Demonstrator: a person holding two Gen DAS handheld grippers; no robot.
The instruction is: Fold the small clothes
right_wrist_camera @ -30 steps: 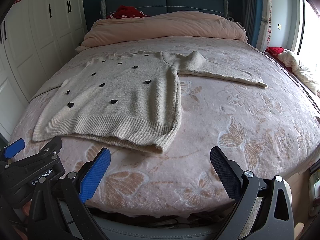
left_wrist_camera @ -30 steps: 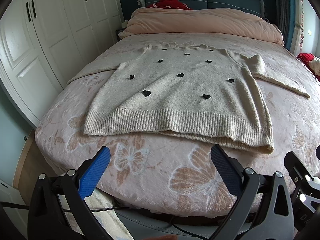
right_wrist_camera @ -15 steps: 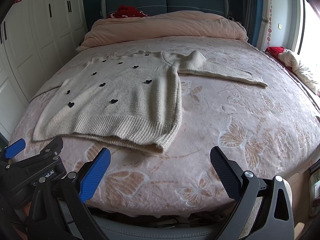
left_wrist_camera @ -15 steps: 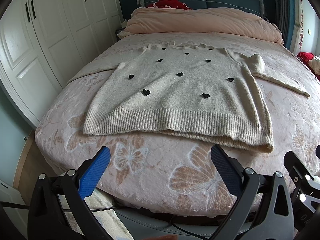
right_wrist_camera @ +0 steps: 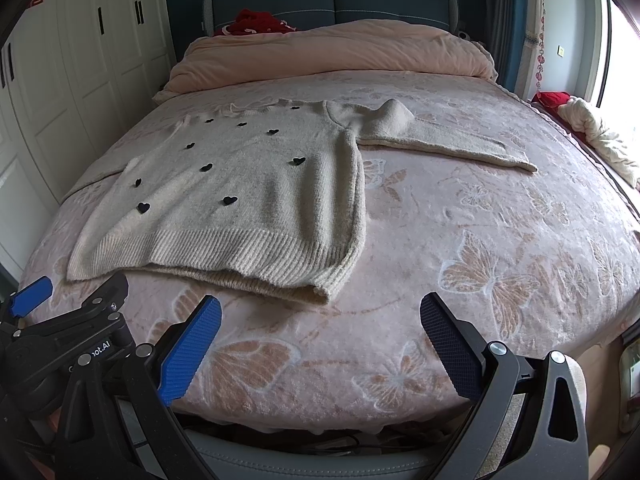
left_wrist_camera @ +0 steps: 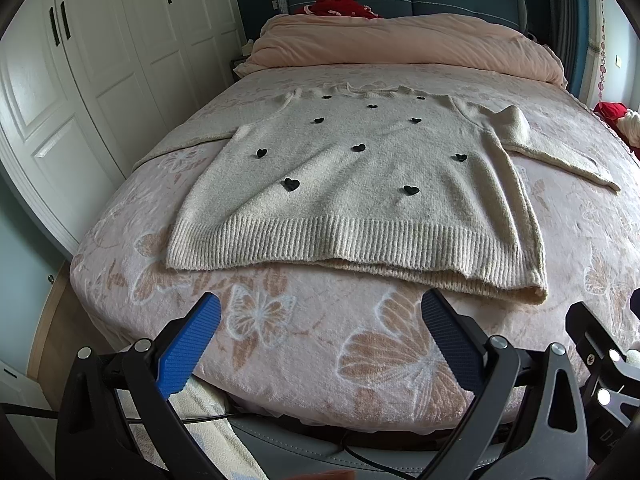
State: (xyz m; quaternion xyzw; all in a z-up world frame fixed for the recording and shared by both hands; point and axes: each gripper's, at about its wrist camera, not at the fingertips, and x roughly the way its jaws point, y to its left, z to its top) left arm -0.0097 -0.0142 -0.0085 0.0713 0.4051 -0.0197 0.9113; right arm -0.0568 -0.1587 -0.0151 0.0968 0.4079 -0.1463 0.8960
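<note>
Sweater (left_wrist_camera: 352, 184), cream knit, small black hearts across the front, ribbed hem. Lies flat on the bed (left_wrist_camera: 304, 340), hem nearest, ahead of and beyond both hand-held grippers and touching neither.

Left hand-held gripper (left_wrist_camera: 320, 320): jaws spread wide, nothing between them; hem directly ahead.

Right hand-held gripper (right_wrist_camera: 320, 320): jaws likewise spread and empty; the sweater's near hem corner sits ahead and to its left, bare bedspread straight ahead.

Handling, as judged: soft, limp and fairly thick knit, light enough for one pinch to lift but sure to sag and stretch; fuzzy bedspread will likely drag on it. Sensible holds are the ribbed hem corners or a cuff, taking both layers, since the hem's lower layer peeks out beneath the upper.

View differences: the right wrist camera shows the long sleeve (right_wrist_camera: 448, 140) stretched out to the right with a bunched shoulder fold, plus the left hand-held gripper at its lower left. The left wrist camera shows the opposite sleeve (left_wrist_camera: 180, 144) trailing toward the wardrobe (left_wrist_camera: 80, 80) side, hardly visible otherwise.
</note>
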